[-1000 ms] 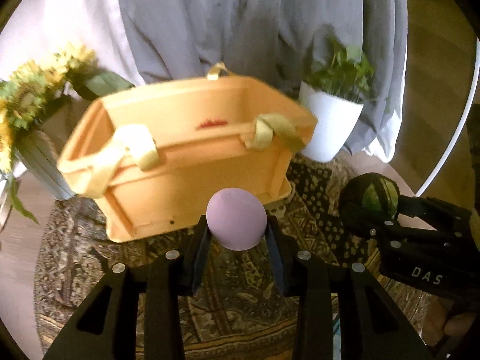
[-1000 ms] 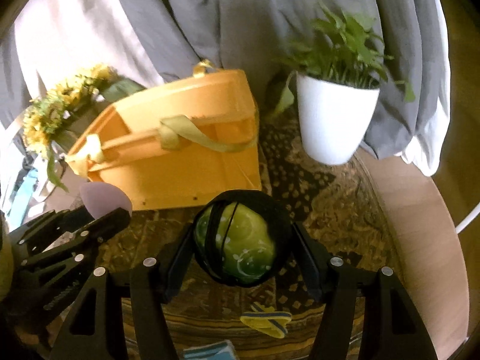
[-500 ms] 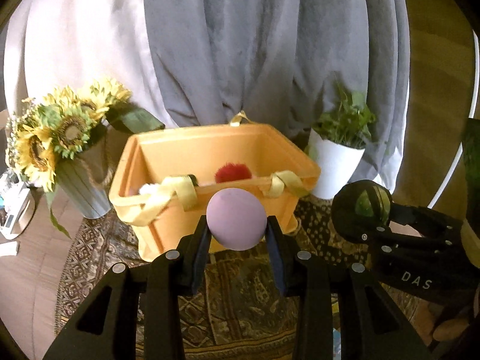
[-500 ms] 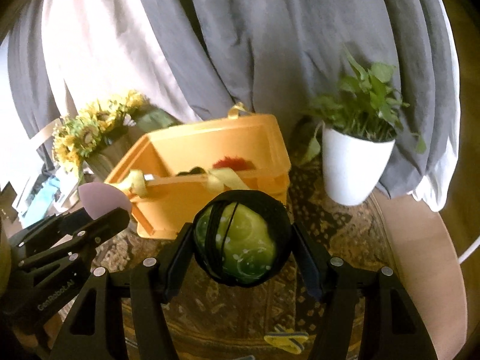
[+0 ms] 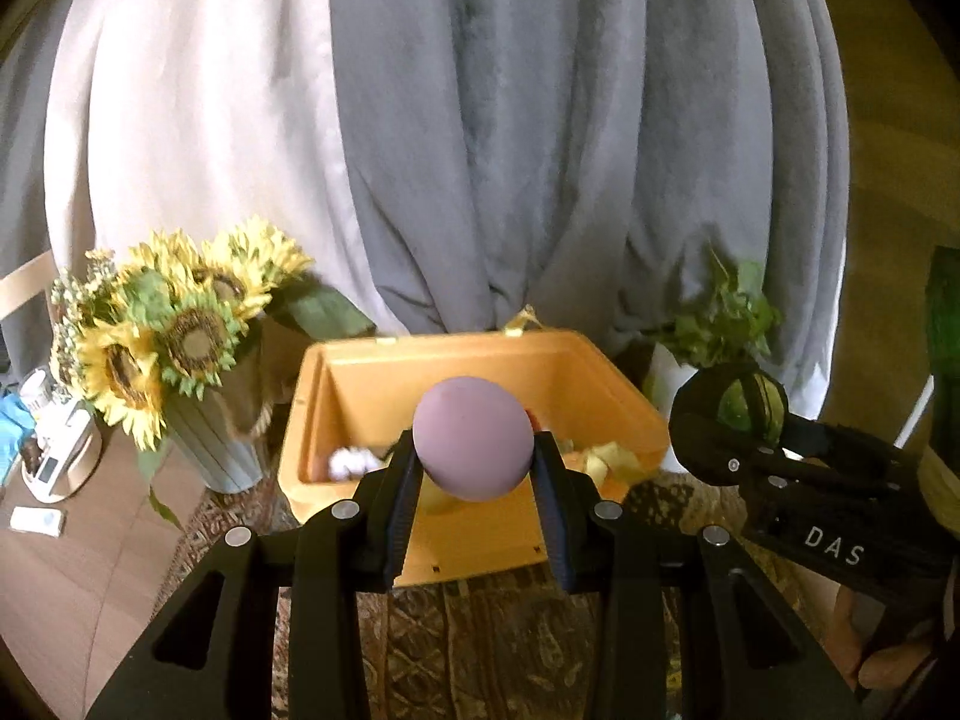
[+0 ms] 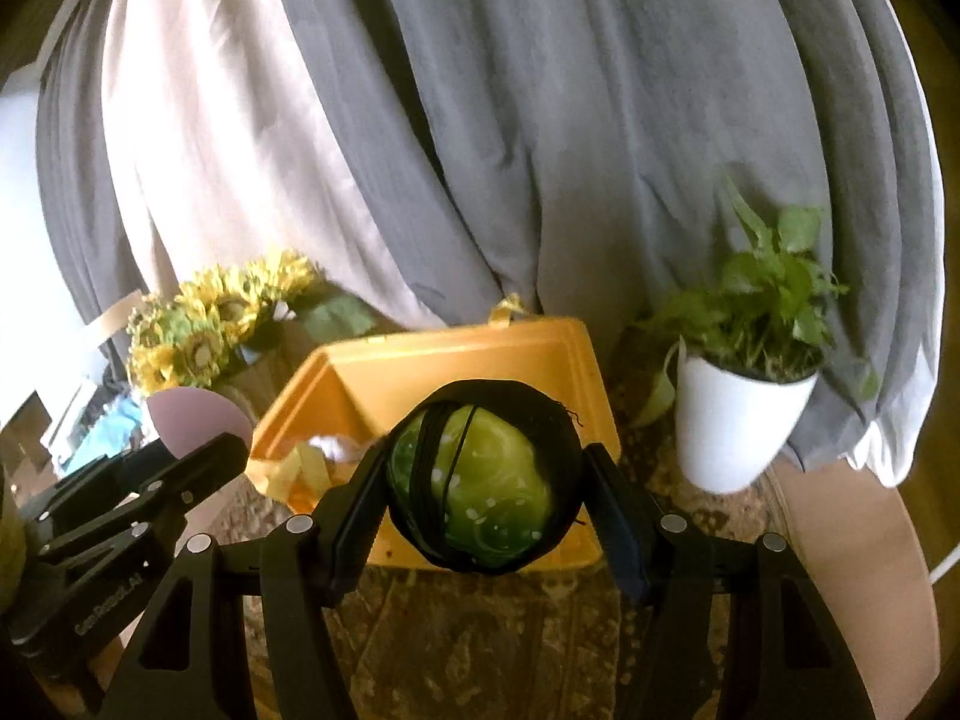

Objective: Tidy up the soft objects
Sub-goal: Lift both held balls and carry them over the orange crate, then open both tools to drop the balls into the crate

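The left claw (image 5: 474, 468) pinches a mauve ball (image 5: 473, 437); the right claw (image 6: 487, 495) pinches a green ball (image 6: 483, 483). Released early, either could bounce off the orange basket's (image 5: 606, 372) rim, whose crowded interior is seemingly part-hidden.

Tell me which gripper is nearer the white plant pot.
Right. The right gripper, holding the green ball, is just left of the white plant pot. The left gripper, holding the purple ball, is farther left, toward the sunflowers.
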`<state>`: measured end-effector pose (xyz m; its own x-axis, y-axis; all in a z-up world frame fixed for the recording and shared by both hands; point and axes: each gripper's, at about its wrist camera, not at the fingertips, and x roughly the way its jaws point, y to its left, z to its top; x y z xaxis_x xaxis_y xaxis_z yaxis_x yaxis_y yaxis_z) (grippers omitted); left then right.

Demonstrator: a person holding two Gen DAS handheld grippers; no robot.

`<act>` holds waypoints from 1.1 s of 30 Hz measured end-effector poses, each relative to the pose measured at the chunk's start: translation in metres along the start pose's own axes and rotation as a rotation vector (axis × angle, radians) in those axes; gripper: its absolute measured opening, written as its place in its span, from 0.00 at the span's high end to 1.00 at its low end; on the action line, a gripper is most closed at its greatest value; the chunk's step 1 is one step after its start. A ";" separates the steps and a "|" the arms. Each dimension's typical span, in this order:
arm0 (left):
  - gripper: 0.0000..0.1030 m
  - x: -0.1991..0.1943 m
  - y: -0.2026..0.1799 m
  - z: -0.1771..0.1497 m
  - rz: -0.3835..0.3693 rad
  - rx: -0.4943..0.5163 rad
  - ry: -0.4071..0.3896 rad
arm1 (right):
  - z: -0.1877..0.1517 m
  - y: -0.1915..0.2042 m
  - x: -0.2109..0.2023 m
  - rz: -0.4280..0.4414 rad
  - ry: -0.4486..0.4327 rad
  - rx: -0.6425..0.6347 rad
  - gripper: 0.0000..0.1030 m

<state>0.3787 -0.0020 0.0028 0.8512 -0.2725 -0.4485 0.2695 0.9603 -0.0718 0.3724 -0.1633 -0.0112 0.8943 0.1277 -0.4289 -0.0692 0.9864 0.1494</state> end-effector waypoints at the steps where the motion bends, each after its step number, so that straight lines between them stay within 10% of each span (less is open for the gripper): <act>1: 0.65 0.001 0.001 0.003 0.004 -0.001 -0.006 | 0.002 0.001 0.001 0.000 -0.004 -0.004 0.37; 20: 0.65 0.049 0.025 0.051 0.069 -0.009 -0.062 | 0.061 0.006 0.057 -0.014 -0.058 -0.057 0.37; 33: 0.65 0.114 0.042 0.059 0.093 -0.022 0.040 | 0.076 0.006 0.134 -0.010 0.086 -0.081 0.37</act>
<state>0.5135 0.0036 0.0012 0.8533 -0.1796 -0.4895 0.1798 0.9826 -0.0470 0.5250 -0.1481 -0.0003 0.8541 0.1232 -0.5053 -0.0996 0.9923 0.0735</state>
